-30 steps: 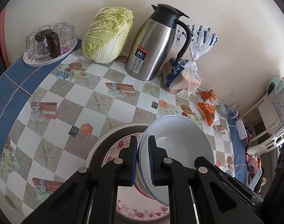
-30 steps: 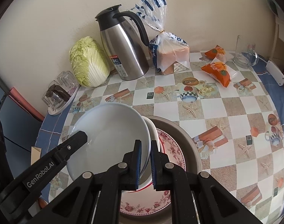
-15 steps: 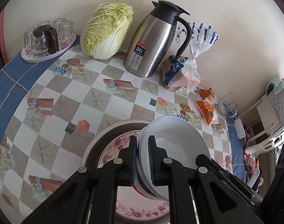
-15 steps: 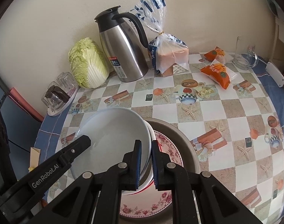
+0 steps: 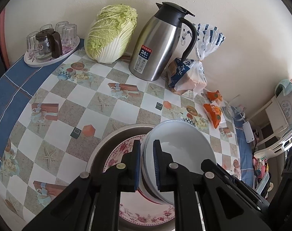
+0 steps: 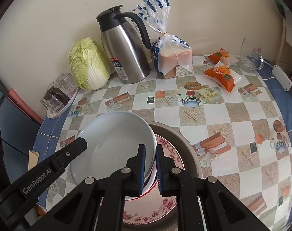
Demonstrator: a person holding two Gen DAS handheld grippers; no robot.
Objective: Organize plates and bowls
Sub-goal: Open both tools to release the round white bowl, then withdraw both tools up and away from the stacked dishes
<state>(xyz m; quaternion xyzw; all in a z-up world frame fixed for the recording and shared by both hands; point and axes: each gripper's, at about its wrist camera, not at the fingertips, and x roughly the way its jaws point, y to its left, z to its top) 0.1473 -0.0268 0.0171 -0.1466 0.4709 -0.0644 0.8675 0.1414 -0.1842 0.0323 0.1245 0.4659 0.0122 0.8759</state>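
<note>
A stack of white bowls (image 5: 181,150) is held between both grippers above a floral plate (image 5: 146,213) that lies in a grey metal basin (image 5: 117,136). My left gripper (image 5: 146,163) is shut on the stack's left rim. My right gripper (image 6: 150,168) is shut on the stack's right rim; the bowls (image 6: 115,140), the floral plate (image 6: 170,154) and the basin (image 6: 186,144) show there too. The stack's lowest bowl has a red line at its base. The left gripper's body (image 6: 49,171) shows in the right wrist view.
At the back by the wall stand a tray of glasses (image 5: 49,42), a napa cabbage (image 5: 111,32), a steel thermos jug (image 5: 161,44) and a bagged bread loaf (image 5: 190,73). Orange snack packets (image 6: 222,75) and a glass mug (image 6: 249,57) lie at the right. The checked tablecloth (image 5: 69,104) covers the table.
The bowl stack, held by both grippers, has shifted slightly lower and nearer over the floral plate. Both grips are unchanged.
</note>
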